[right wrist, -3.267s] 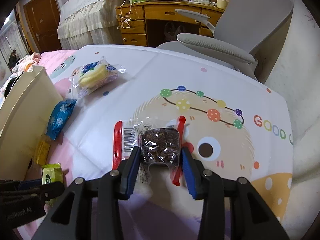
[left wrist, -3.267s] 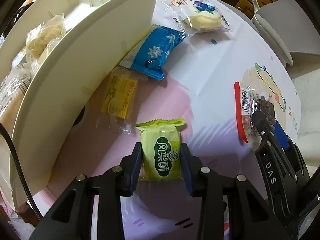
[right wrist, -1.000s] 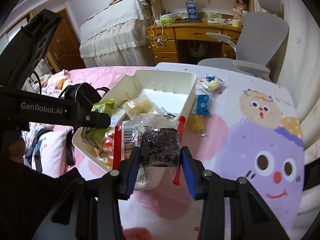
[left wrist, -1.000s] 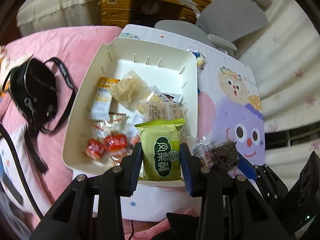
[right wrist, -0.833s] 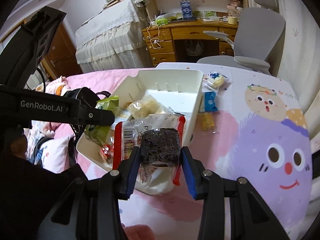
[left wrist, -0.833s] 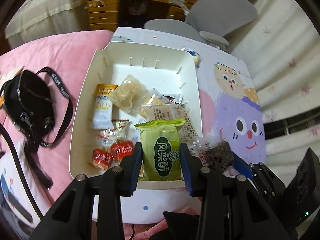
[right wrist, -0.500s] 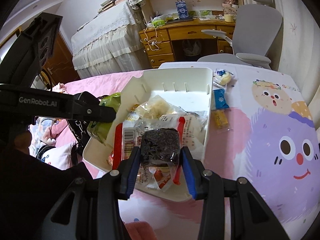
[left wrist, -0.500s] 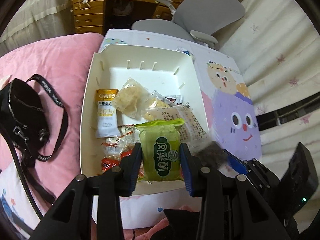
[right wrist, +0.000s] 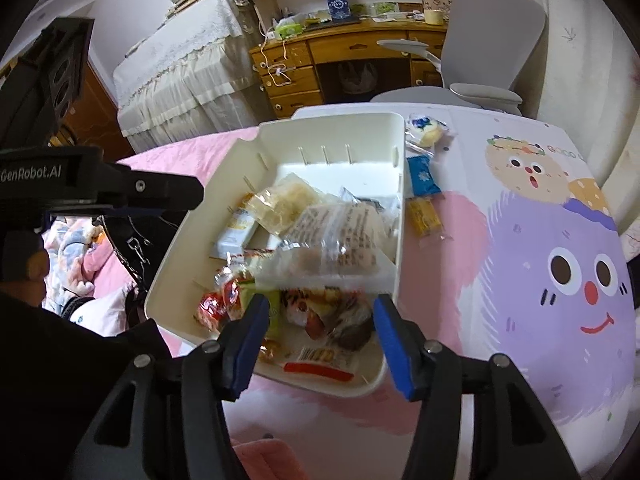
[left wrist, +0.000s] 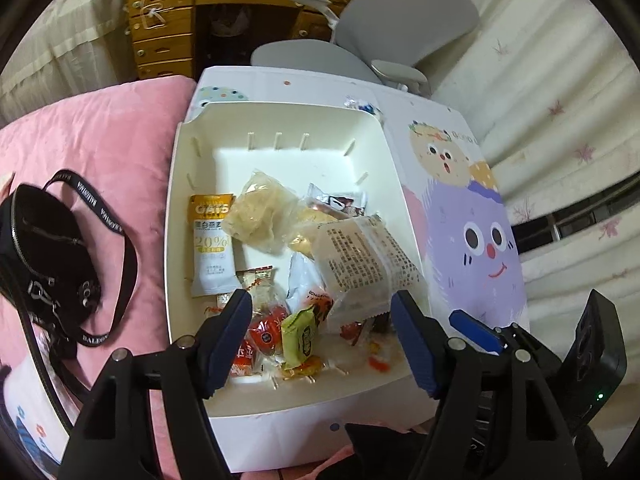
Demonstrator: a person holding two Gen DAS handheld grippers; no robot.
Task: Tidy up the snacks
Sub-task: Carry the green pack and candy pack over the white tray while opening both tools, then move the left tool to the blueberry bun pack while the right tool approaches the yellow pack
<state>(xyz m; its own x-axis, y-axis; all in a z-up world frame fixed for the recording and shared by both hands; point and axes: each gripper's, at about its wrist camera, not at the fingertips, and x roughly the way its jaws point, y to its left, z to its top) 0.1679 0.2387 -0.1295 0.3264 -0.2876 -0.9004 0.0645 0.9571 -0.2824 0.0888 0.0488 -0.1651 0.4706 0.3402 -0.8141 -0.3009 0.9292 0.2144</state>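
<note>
Both snacks have left our grip since the earlier frames: the green pastry packet (left wrist: 303,334) and the dark snack pack (right wrist: 352,330) now lie in the white bin (left wrist: 394,184), directly ahead of the fingertips. The left hand-held gripper (left wrist: 322,334) is opening, with nothing pressed between its pads; the green packet rests below and between them. The right hand-held gripper (right wrist: 318,326) is opening too, and its pads are clear of the dark pack beneath.

We judge the step in hand to be the release of two items into the bin. The next move calls for lifting both grippers clear and travelling to the loose snacks on the surface (right wrist: 472,248) beyond the right hand-held gripper: a blue wrapper (right wrist: 422,176), a yellow wrapper (right wrist: 426,216) and a clear-wrapped cake (right wrist: 426,130), all just outside the bin wall.

The bin holds, farther from the left hand-held gripper, an oat bar sachet (left wrist: 211,244), a pale crisp pack (left wrist: 260,212) and a clear printed bag (left wrist: 366,258). Red-wrapped sweets (left wrist: 266,332) lie nearest the left pad. The far end of the bin floor is bare.
</note>
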